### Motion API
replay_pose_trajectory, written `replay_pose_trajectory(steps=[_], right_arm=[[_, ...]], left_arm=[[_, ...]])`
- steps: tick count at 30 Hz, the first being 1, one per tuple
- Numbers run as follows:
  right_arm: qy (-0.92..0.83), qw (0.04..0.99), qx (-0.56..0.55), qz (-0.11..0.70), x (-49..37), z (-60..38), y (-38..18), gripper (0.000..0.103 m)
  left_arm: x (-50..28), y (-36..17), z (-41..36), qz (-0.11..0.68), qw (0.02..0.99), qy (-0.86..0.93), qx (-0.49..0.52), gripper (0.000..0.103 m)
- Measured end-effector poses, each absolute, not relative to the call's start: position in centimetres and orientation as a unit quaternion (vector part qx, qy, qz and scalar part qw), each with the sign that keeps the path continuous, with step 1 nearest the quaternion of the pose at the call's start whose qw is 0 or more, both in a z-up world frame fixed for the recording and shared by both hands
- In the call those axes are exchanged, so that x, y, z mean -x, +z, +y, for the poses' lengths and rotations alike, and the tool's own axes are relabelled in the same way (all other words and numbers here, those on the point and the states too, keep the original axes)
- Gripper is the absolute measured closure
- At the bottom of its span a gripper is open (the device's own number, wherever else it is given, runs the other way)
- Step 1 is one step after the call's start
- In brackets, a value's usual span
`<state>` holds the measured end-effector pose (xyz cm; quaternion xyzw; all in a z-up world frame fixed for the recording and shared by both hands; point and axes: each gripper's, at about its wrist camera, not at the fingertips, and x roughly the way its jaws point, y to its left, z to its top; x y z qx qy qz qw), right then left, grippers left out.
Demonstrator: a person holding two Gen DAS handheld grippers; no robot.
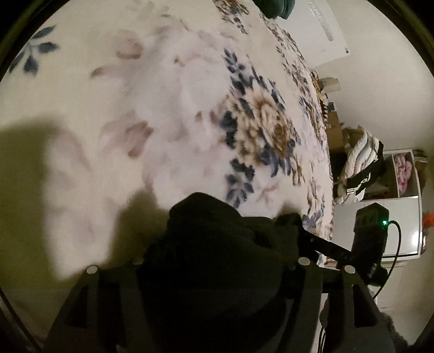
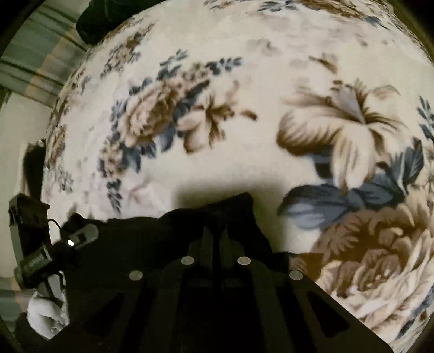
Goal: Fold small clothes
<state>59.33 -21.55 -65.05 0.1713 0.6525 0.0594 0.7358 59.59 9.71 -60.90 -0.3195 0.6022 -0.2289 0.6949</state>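
Observation:
A black garment [image 1: 214, 260] lies bunched on the floral blanket [image 1: 176, 103], at the bottom of the left wrist view. It heaps up between the wide-apart fingers of my left gripper [image 1: 217, 244] and hides their tips. From the right, my right gripper [image 1: 295, 222] reaches in and pinches a corner of the cloth. In the right wrist view the right gripper [image 2: 215, 230] stands shut, its two fingers together on the black garment [image 2: 152, 233]. The left gripper [image 2: 78, 239] shows at the left edge of that cloth.
The blanket's edge runs down the right of the left wrist view. Beyond it stand a white cabinet [image 1: 407, 176] and a pile of clothes [image 1: 358, 160]. A dark green bundle [image 1: 274, 8] lies at the far end. Some white cloth [image 2: 46, 312] sits low on the left.

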Motion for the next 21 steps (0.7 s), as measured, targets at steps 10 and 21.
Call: replay_pose_trajectory(steps=[10, 21], right_arm=[[0.073, 0.783, -0.174, 0.593, -56.4, -24.8, -55.2, 0.054], [0.117, 0.748, -0.19, 0.625, -51.7, -19.9, -59.5, 0.072]], left_arm=[[-54.7, -49.9, 12.6, 0.542, 0.764, -0.185, 0.299, 0.032], [-54.8, -55.5, 10.2, 0.577, 0.765, -0.139, 0.252, 0.029]])
